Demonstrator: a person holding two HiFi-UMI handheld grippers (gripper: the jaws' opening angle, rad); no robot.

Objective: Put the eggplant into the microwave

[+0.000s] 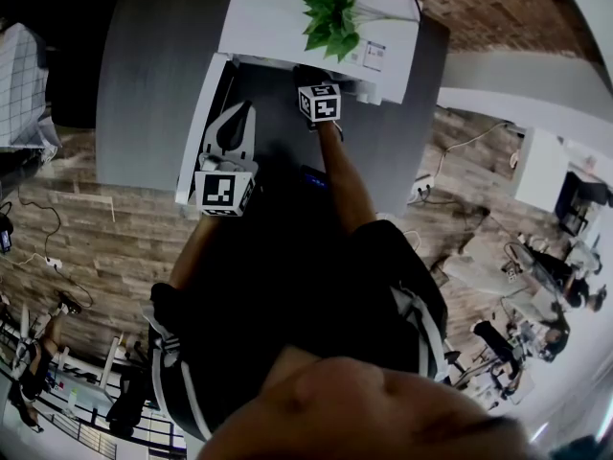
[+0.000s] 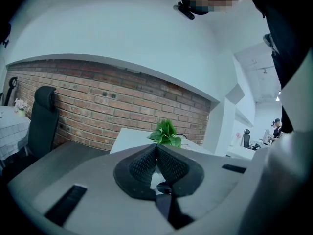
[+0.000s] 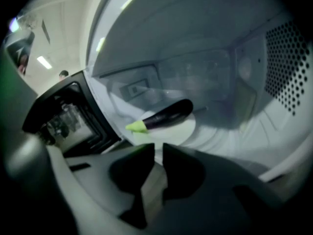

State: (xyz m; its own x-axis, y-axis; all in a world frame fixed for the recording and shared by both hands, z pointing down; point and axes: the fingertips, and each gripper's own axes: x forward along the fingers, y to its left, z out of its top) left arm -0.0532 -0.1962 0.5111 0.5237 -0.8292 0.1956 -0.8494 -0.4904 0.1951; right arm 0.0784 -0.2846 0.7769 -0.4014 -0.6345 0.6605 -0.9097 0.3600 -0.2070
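Note:
The eggplant (image 3: 164, 117), dark purple with a pale green stem end, lies on the white plate (image 3: 185, 132) inside the white microwave (image 1: 278, 17). My right gripper (image 3: 158, 148) hangs in the microwave's opening just short of the plate, apart from the eggplant. Its jaws stand a narrow gap apart with nothing between them. In the head view this right gripper (image 1: 306, 73) reaches into the cavity. My left gripper (image 1: 241, 113) is shut beside the open door (image 1: 196, 127), and I see nothing between its pads. In its own view the left gripper (image 2: 156, 148) points over the microwave's top.
A green plant (image 1: 330, 17) stands on top of the microwave. The microwave sits on a round grey table (image 1: 153, 84) before a brick wall. The open door (image 3: 73, 116) hangs at the cavity's left. A black chair (image 2: 41, 116) stands left of the table.

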